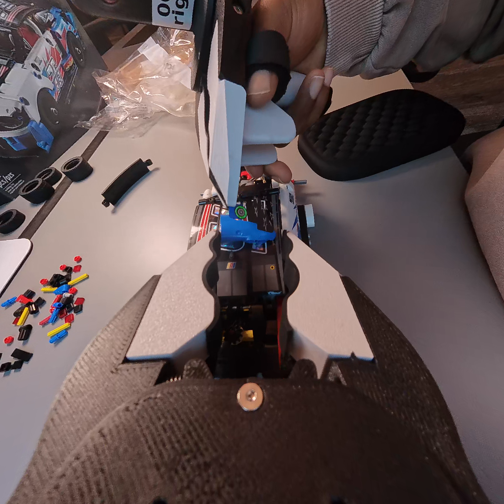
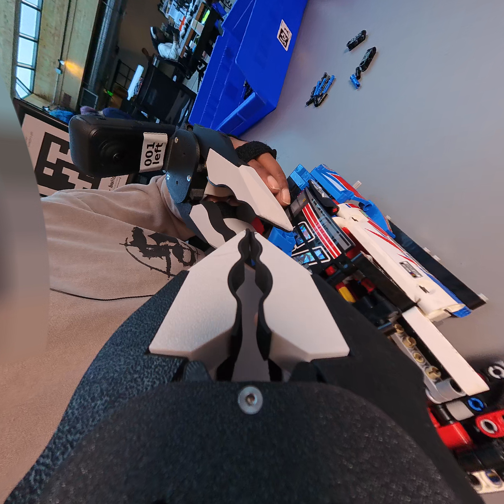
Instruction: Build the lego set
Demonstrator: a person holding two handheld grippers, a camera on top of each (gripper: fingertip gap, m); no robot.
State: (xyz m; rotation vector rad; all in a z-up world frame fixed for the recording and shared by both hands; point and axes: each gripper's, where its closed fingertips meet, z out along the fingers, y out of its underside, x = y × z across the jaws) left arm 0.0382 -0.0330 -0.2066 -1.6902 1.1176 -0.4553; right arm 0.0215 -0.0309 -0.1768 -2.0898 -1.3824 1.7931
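Loose bricks (image 1: pixel 49 302), tyres (image 1: pixel 76 168) beside car (image 1: pixel 249 272)

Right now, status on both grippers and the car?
Left gripper straddling car body, grip unclear. Right gripper jaws shut, tip at blue piece. Loose parts, tyres off to the side, not blocking.

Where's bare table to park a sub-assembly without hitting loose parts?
Free: the strip of table right of the car model, and the patch between the curved black panel and the small-parts pile. Crowded: the left edge, with the tyres, plastic bags and box.
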